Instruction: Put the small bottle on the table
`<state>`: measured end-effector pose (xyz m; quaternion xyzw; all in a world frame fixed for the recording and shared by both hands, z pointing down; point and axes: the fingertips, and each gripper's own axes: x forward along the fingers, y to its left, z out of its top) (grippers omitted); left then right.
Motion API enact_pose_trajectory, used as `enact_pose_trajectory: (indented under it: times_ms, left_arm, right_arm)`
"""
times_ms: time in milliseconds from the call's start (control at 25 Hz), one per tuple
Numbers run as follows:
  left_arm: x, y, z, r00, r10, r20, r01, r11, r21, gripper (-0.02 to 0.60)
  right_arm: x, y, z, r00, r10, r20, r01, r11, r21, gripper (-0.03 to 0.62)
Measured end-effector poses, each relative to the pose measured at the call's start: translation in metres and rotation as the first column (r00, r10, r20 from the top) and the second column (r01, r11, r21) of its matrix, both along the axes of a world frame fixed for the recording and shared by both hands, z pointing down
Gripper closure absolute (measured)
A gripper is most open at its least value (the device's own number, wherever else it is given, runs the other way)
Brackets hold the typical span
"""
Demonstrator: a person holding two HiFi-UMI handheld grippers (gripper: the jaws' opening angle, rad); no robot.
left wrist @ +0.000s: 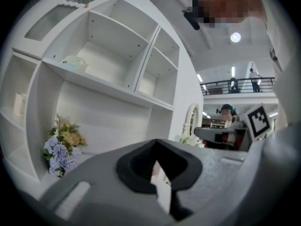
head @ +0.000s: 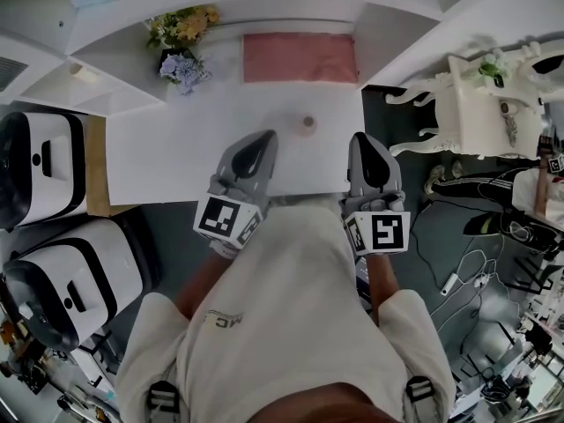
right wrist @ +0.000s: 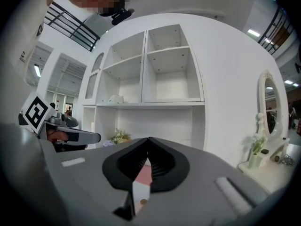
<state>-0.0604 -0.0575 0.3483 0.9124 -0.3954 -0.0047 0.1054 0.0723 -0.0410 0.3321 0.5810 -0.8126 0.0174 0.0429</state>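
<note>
The small bottle (head: 307, 123) stands on the white table (head: 176, 157), apart from the left gripper (head: 266, 137) and the right gripper (head: 360, 138), both with jaws closed on nothing; it looks light, stiff and easy to tip, so hold its middle.

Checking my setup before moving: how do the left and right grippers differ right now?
The left gripper slants inward toward the small brownish bottle on the white table; the right gripper points nearly straight ahead. The right gripper's own view shows the bottle through its jaw slit; the left's doesn't. Both are shut, empty, at the table's near edge.
</note>
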Motion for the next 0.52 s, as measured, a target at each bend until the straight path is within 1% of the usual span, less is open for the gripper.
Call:
enact_pose_trajectory:
  times_ms: [280, 520]
  left_arm:
    - [-0.0053, 0.0053, -0.0029, 1.0, -0.008, -0.01, 0.009, 1.0, 0.004, 0.581]
    - [-0.0062, 0.0043, 0.0, 1.0, -0.003, -0.003, 0.003, 1.0, 0.0, 0.581]
  right_arm:
    - [-0.0056, 0.0028, -0.0005, 1.0, -0.002, 0.001, 0.002, 1.0, -0.004, 0.592]
    - [-0.005, 0.003, 0.0014, 1.0, -0.004, -0.011, 0.004, 1.0, -0.004, 0.592]
